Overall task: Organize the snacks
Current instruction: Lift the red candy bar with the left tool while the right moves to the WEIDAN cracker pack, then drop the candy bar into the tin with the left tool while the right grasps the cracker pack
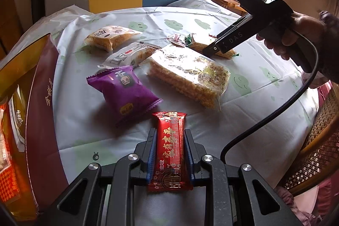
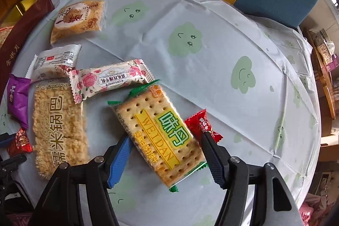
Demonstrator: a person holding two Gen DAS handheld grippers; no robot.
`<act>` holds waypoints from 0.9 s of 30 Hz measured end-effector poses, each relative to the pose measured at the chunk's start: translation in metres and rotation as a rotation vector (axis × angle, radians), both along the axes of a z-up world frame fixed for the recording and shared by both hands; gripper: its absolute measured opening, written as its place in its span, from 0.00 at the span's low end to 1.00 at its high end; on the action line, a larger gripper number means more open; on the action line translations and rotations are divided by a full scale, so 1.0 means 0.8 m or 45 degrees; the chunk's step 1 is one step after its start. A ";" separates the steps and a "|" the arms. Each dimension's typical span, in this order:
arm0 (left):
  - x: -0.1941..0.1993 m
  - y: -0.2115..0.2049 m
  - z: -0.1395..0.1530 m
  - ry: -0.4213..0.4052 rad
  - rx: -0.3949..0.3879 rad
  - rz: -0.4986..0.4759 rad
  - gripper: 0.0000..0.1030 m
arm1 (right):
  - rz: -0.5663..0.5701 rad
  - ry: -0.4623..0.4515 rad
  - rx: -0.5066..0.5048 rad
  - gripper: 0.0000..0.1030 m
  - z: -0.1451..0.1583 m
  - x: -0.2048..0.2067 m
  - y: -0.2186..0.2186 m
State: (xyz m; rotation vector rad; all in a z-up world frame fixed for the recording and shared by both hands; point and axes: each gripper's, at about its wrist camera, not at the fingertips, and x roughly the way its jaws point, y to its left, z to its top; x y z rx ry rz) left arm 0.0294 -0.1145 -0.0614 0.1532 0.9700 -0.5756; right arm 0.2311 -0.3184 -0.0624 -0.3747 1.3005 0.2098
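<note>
**Left gripper clamps a red snack bar over the table**

The left gripper [image 1: 170,137] holds a red snack bar [image 1: 170,149] lengthwise between its blue pads [image 1: 153,160]. Beyond it on the cloud-print tablecloth [image 1: 243,120] lie a purple packet [image 1: 125,90], a large clear pack of rice crackers [image 1: 188,75], a white wrapped bar [image 1: 129,54] and a small rice-cake pack [image 1: 110,36]. A maroon box [image 1: 40,111] stands at the left. A hand [image 1: 296,35] aims the right gripper [image 1: 214,49] down at a green-edged cracker pack [image 1: 199,45].

- Left gripper [image 1: 170,137]: angled down, jaws clamped on a red packet [image 1: 170,147].
- Right gripper [image 2: 163,147]: pointing steeply down, jaws spread apart.
- Hand [image 1: 296,35]: wrapped around the right gripper's handle.
</note>
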 end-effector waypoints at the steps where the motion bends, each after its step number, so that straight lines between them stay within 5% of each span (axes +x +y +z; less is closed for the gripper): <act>1: 0.001 0.000 0.000 0.003 -0.001 0.002 0.25 | 0.008 0.000 0.007 0.66 -0.001 0.004 -0.001; 7: 0.001 -0.001 0.000 0.002 -0.002 0.004 0.25 | 0.019 0.035 0.055 0.53 0.001 0.007 0.003; 16: 0.003 0.003 0.006 0.017 -0.011 -0.006 0.21 | -0.112 0.023 0.224 0.52 -0.006 -0.030 -0.021; 27: 0.003 0.065 0.082 -0.036 -0.237 0.112 0.21 | -0.074 -0.041 0.203 0.52 -0.011 -0.053 -0.028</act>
